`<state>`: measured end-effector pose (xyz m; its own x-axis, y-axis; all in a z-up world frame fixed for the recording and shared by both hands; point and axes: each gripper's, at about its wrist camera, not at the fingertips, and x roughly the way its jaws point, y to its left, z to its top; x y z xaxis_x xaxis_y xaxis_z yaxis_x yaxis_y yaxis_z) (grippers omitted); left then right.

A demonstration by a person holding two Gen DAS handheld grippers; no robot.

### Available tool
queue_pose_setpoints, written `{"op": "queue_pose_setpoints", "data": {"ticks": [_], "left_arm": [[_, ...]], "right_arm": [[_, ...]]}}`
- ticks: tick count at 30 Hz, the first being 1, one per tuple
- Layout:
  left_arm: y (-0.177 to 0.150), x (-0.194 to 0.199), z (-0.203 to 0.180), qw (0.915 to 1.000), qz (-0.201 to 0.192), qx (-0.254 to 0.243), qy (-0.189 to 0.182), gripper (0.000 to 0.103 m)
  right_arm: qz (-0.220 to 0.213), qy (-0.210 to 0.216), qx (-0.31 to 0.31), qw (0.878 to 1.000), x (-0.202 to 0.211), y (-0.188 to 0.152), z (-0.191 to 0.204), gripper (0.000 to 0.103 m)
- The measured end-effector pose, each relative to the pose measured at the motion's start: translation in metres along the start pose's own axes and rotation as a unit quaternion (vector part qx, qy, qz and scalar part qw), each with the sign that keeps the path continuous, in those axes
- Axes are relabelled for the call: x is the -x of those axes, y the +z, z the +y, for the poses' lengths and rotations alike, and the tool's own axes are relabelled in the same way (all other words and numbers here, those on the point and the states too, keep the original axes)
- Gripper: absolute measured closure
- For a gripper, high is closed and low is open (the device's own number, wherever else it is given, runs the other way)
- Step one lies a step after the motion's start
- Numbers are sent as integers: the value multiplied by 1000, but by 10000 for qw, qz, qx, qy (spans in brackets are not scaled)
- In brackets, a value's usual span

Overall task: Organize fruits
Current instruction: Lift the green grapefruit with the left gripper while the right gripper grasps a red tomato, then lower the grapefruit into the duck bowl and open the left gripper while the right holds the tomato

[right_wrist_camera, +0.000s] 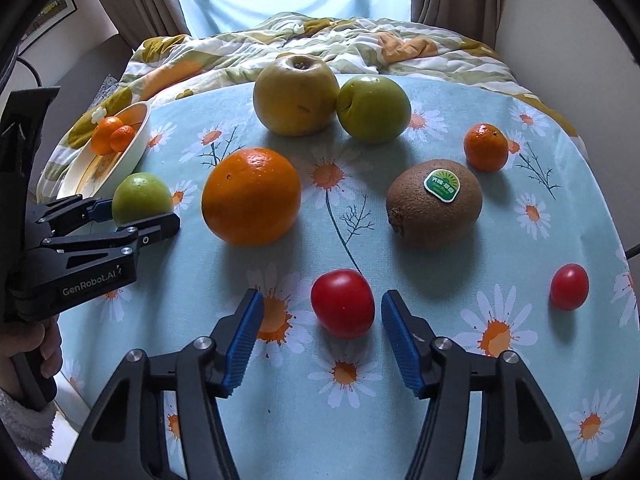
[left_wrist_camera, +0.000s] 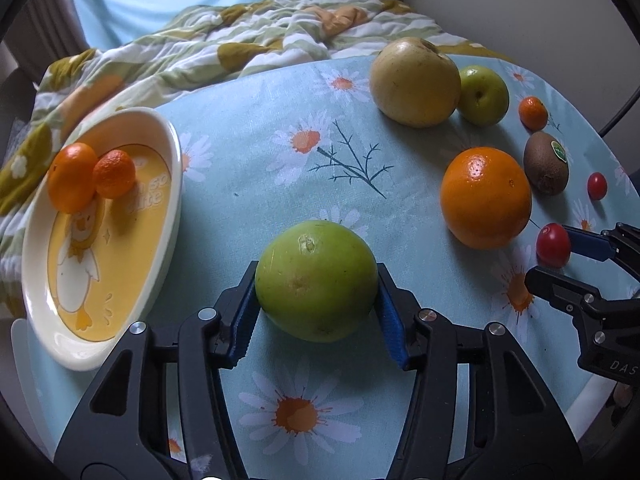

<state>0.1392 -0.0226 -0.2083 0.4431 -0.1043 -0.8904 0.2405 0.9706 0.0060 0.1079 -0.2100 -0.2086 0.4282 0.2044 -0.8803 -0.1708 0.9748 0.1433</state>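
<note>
My left gripper (left_wrist_camera: pixel 316 280) is shut on a green apple (left_wrist_camera: pixel 312 256), with a blue pad pressed to each side of it as it rests on the daisy tablecloth (left_wrist_camera: pixel 280 184). Left of it stands a cream oval plate (left_wrist_camera: pixel 174 168) with two small mandarins (left_wrist_camera: pixel 72 178) in it. In the right wrist view my right gripper (right_wrist_camera: pixel 322 299) stands open around a red cherry tomato (right_wrist_camera: pixel 343 303). The right pad is close to the tomato, the left pad well apart from it. The same apple (right_wrist_camera: pixel 138 192) shows there in the left gripper (right_wrist_camera: pixel 138 212).
On the cloth lie a large orange (right_wrist_camera: pixel 251 196), a stickered kiwi (right_wrist_camera: pixel 434 204), a big yellow pear (right_wrist_camera: pixel 295 96), a second green apple (right_wrist_camera: pixel 374 109), a mandarin (right_wrist_camera: pixel 485 147) and another cherry tomato (right_wrist_camera: pixel 569 287). A rumpled quilt (right_wrist_camera: pixel 320 40) lies beyond the table's far edge.
</note>
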Motion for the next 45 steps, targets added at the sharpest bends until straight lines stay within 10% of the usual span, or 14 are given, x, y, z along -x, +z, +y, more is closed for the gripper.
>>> {"op": "queue_pose_setpoints", "data": {"ticks": [7,45], "left_arm": [[-10,6,3,9998,-51,175,85,44],[-29,131,66,9856,-933,1310,518,44]], "right_arm": [[-72,-47,55,9999,-2,2,-3,74],[-947,622,1540,9816,85,55,76,74]]}}
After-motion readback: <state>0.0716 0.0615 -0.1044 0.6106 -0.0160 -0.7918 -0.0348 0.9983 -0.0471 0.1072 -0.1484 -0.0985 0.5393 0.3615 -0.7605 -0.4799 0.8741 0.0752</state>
